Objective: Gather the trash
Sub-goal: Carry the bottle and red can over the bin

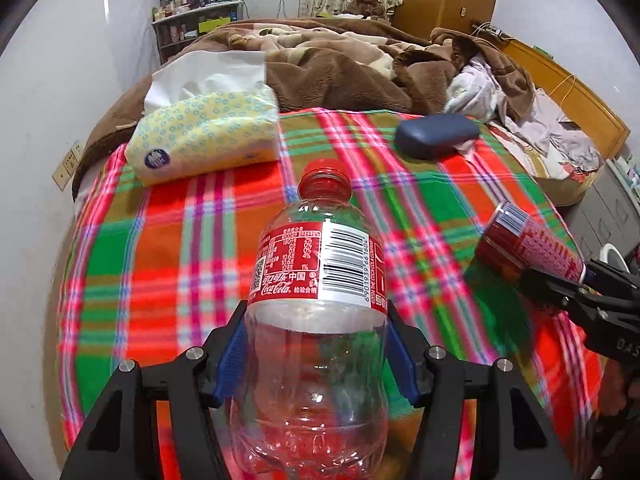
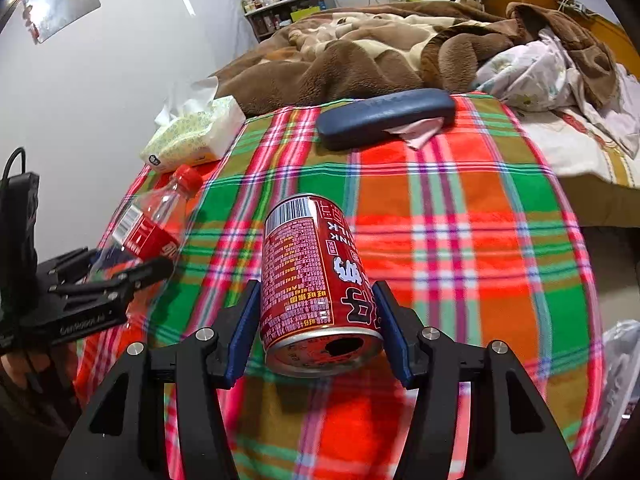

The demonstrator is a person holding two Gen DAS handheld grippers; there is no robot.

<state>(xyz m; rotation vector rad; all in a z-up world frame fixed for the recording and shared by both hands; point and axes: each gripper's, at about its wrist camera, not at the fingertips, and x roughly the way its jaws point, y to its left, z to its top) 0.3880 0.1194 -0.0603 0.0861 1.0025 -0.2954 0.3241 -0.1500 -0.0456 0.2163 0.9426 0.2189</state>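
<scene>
My left gripper is shut on an empty clear Coca-Cola bottle with a red cap and red label, held above the plaid blanket. My right gripper is shut on a red drink can with its opened top toward the camera. The can also shows at the right of the left wrist view. The bottle also shows at the left of the right wrist view, in the left gripper.
A yellow tissue pack lies at the blanket's far left. A dark blue glasses case lies at the far right, with a pink scrap beside it. A brown blanket and bedding lie beyond. A white wall stands at the left.
</scene>
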